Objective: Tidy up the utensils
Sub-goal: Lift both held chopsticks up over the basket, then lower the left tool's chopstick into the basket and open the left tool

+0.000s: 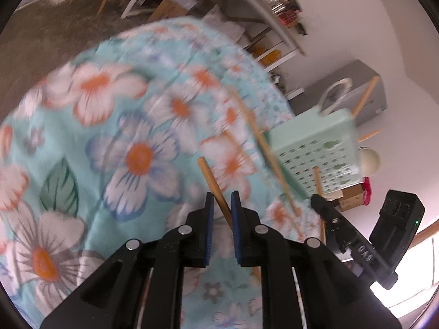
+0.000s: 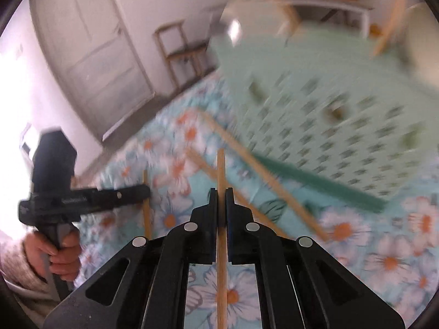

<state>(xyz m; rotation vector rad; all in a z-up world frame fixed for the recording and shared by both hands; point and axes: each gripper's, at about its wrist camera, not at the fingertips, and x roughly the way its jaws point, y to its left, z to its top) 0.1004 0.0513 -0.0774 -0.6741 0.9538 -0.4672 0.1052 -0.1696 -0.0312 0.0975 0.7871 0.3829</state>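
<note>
My left gripper (image 1: 222, 196) is shut on a wooden chopstick (image 1: 215, 183) that crosses slantwise between its blue pads, above the floral cloth (image 1: 123, 126). My right gripper (image 2: 221, 192) is shut on another chopstick (image 2: 221, 170) that runs straight along its fingers. The right wrist view shows the left gripper (image 2: 137, 190) at the left, held by a hand (image 2: 60, 252). A mint perforated utensil holder (image 1: 315, 148) (image 2: 329, 96) stands on the cloth to the right, with utensil handles sticking out of its top. Loose chopsticks (image 1: 263, 148) (image 2: 247, 159) lie beside it.
The cloth (image 2: 384, 246) covers a table. The table's edge drops to a brown floor (image 1: 41, 35). A grey box (image 1: 354, 87) stands behind the holder. There are white shelves (image 1: 274, 24), a small wooden chair (image 2: 181, 46) and a door (image 2: 82, 41) further off.
</note>
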